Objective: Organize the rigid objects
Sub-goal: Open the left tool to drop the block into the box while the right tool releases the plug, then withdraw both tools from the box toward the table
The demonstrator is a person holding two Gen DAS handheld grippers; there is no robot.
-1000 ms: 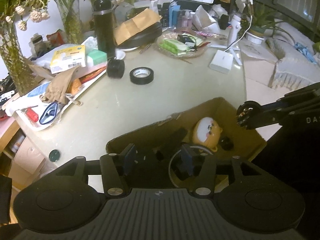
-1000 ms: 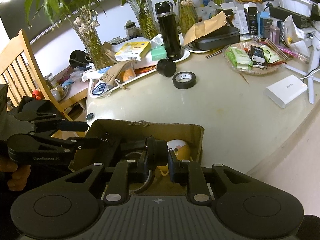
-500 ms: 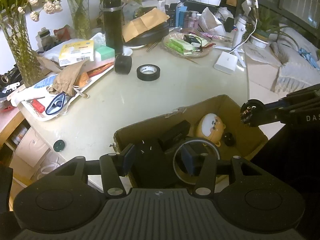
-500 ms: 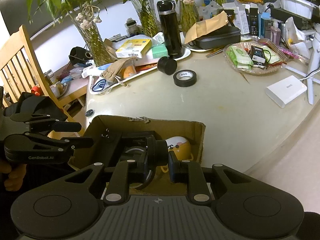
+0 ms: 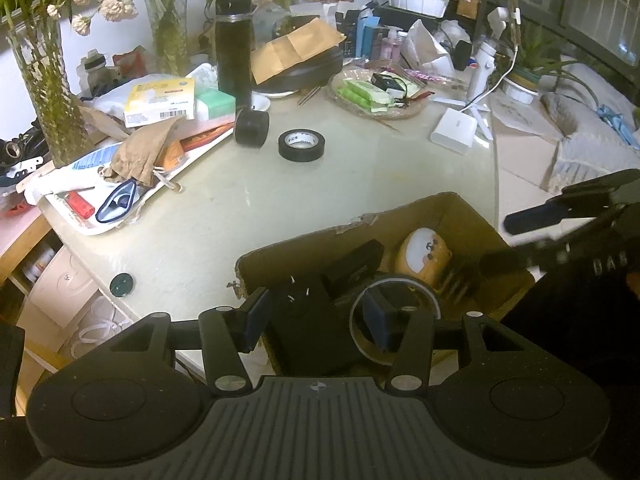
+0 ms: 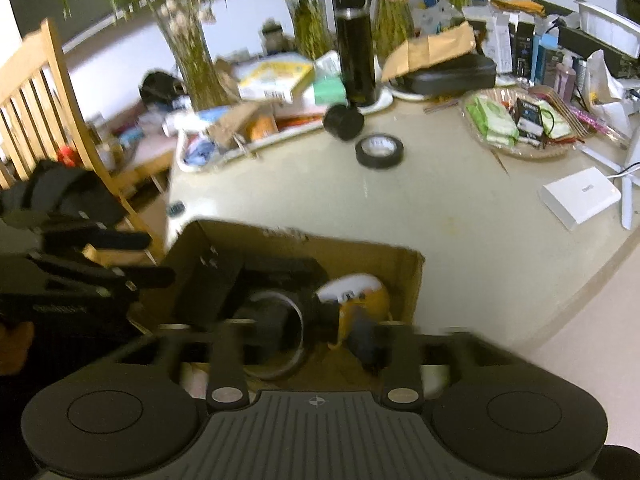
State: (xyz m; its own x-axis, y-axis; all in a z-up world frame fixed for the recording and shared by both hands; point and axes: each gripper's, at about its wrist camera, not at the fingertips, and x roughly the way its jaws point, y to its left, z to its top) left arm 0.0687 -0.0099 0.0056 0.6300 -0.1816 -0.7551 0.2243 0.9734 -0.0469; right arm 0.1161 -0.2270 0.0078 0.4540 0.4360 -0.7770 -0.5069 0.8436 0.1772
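A cardboard box (image 5: 420, 208) (image 6: 320, 240) sits at the table's near edge. It holds black blocks, a metal-rimmed ring (image 5: 400, 277), and an orange toy with a face (image 5: 424, 252) (image 6: 360, 296). My right gripper (image 6: 298, 340) hangs over the box with its jaws opening, blurred by motion. A small black cylinder (image 6: 326, 311) lies free between them beside the toy, and no pad touches it. My left gripper (image 5: 316, 320) stands part open astride the box's left wall, one finger outside and one inside the ring. I see no pad pressing.
A black tape roll (image 5: 301, 145) and a black cap (image 5: 251, 127) lie mid-table. Behind them stand a thermos (image 5: 233, 52), a cluttered white tray (image 5: 80, 224), vases and a snack basket. A white box (image 5: 454, 131) lies to the right. A wooden chair (image 6: 48, 100) stands left of the table.
My right gripper was shut on the small black cylinder over the box. Its jaws have now spread and the cylinder is out of their grip. The left gripper has hardly moved.
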